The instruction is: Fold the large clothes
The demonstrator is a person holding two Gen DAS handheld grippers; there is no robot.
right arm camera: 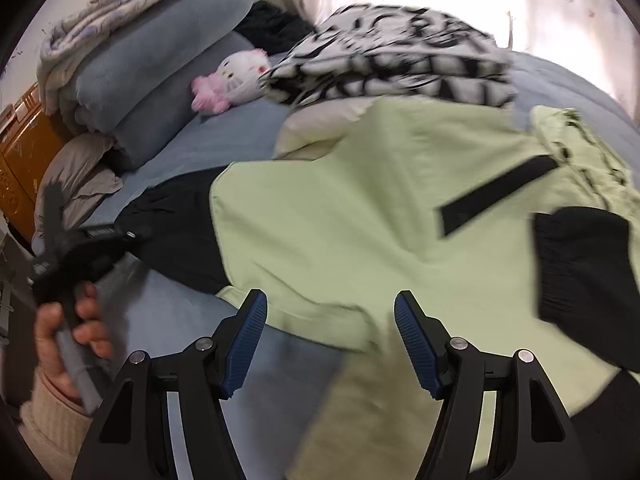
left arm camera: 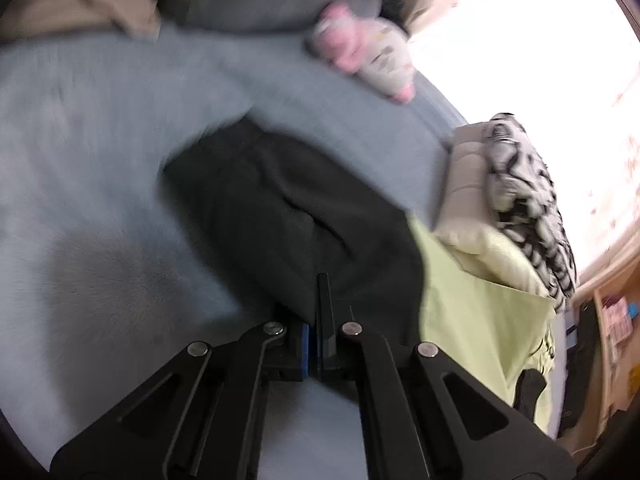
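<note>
Messy bed (right arm camera: 248, 128), jacket (right arm camera: 340, 208) spread across it. Left gripper (left arm camera: 316, 320) is pinching its black sleeve (left arm camera: 280, 208). Right gripper (right arm camera: 330, 320) hangs wide open, empty, at the near hem.

the jacket (right arm camera: 328, 216) lies on the bed (right arm camera: 224, 140); behind it lies a patterned garment (right arm camera: 392, 64), with a plush toy (right arm camera: 236, 80) to its left.
</note>
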